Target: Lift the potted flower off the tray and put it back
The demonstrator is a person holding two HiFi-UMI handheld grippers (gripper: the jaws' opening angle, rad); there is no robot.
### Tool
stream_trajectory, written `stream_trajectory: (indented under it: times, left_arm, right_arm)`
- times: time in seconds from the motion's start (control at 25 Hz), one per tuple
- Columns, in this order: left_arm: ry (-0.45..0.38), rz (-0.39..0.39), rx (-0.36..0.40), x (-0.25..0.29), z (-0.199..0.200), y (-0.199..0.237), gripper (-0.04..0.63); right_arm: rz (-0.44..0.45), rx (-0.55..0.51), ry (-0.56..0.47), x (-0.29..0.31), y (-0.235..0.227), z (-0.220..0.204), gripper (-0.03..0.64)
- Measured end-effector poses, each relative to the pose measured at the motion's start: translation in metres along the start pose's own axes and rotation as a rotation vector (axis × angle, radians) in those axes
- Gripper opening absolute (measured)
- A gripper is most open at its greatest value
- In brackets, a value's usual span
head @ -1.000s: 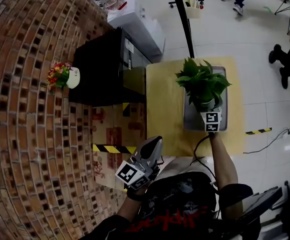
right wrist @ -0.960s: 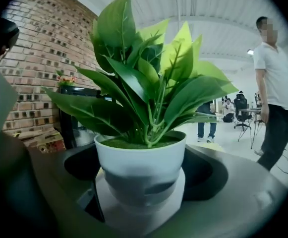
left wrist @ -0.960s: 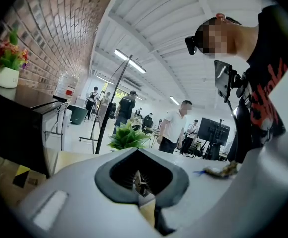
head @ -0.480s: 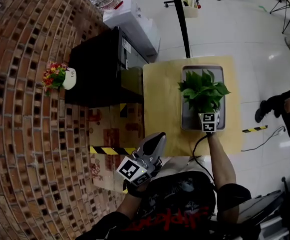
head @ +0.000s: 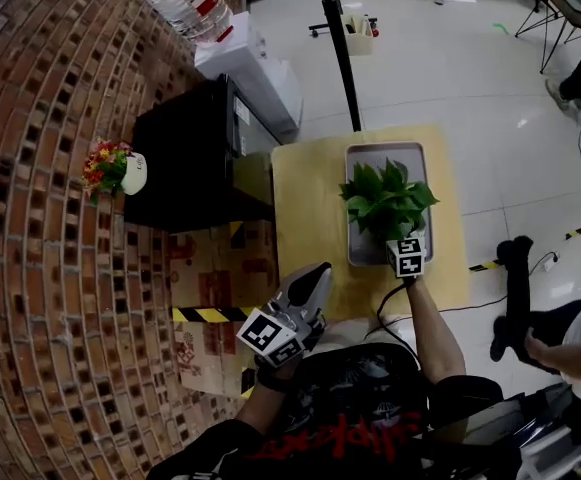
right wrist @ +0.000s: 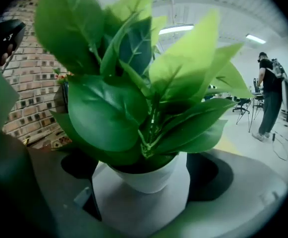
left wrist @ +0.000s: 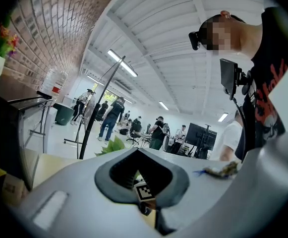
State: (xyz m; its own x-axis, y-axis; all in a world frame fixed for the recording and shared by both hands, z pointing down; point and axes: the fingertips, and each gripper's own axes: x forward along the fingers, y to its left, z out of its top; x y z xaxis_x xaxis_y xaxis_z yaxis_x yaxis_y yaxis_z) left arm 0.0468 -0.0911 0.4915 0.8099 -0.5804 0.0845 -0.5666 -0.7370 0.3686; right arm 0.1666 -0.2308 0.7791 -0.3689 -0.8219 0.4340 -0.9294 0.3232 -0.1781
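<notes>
Plant: potted flower (head: 385, 200) stands upright on the near end of the grey tray (head: 385, 153).
Tray: lies on the yellow table (head: 305, 198).
Right gripper (head: 402, 246): claw wide and just been opening; white pot between the jaws, a dark gap on either side.
Left gripper (head: 313, 278): close to the person's torso, well apart from the tray; jaws together, nothing held.

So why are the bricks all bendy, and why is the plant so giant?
Head view: the wide lens curves the brick wall. Right gripper view: the potted flower sits so close it fills the picture, slightly soft low down.
</notes>
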Motion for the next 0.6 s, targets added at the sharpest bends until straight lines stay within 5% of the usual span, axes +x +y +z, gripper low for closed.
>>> stream_trajectory:
  times: [0.4, 0.52, 0.6]
  left_arm:
    - [-0.023, -0.075, -0.005, 0.019, 0.006, -0.018, 0.0]
    - [-0.036, -0.091, -0.012, 0.023, 0.007, -0.018, 0.0]
    - [-0.045, -0.107, -0.017, 0.028, 0.007, -0.018, 0.0]
  right_arm:
    - [-0.046, 0.055, -0.048, -0.083, 0.002, 0.005, 0.547]
    - [-0.062, 0.062, -0.112, -0.115, 0.002, 0.032, 0.466]
    - [-0.062, 0.025, -0.156, -0.134, 0.008, 0.057, 0.322]
